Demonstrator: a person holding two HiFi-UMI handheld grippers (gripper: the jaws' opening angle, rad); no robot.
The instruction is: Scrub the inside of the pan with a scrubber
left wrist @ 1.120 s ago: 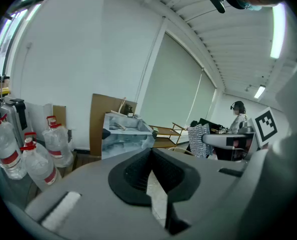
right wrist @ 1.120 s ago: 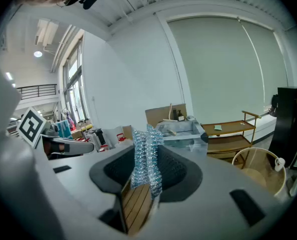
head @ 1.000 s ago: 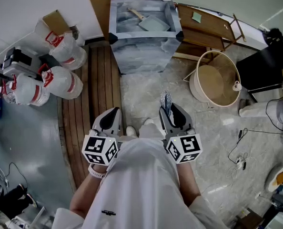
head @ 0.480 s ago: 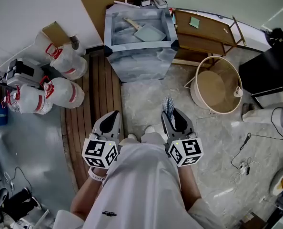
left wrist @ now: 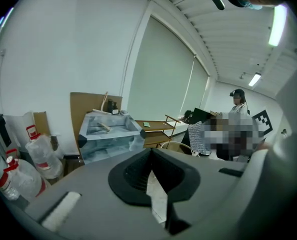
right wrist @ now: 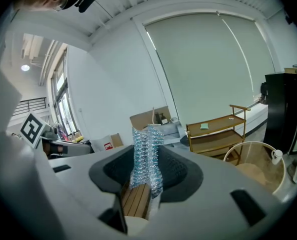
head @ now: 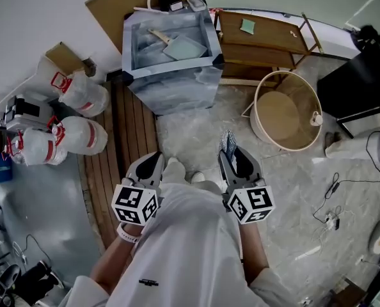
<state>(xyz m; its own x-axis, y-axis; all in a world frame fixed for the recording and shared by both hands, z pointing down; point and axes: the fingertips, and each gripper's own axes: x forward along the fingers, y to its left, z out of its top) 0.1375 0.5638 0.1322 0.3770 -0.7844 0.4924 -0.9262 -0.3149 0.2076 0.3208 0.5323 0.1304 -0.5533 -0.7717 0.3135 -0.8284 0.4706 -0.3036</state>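
Closest in, both grippers are held low against the person's white top, side by side and level with each other. The left gripper (head: 153, 155) has its jaws drawn together with nothing between them; only a sliver of floor shows through below the tips. The right gripper (head: 233, 152) is clamped on the scrubber (right wrist: 146, 156), a crinkly blue-silver wad that stands upright out of the jaws and pokes past the tips. Just ahead of them lie pale stone floor and, to the left, a strip of wooden slats (head: 129, 130). Beyond that, well apart from both grippers, stands a grey basin (head: 171, 89), and the pan (head: 191, 47) lies inside it, its wooden handle (head: 158, 36) pointing toward the basin's far left corner. A wooden shelf unit (head: 260, 40) stands just right of the basin, with a round tub (head: 308, 94) nearer on that side. The step in hand looks like the approach: the scrubber is gripped and ready, but no scrubbing has begun. The next move probably calls for closing the gap to the basin, then lowering the right gripper so the scrubber meets the pan's inner face. The left gripper would likely need to open and take the handle, or the pan may slide under the strokes.
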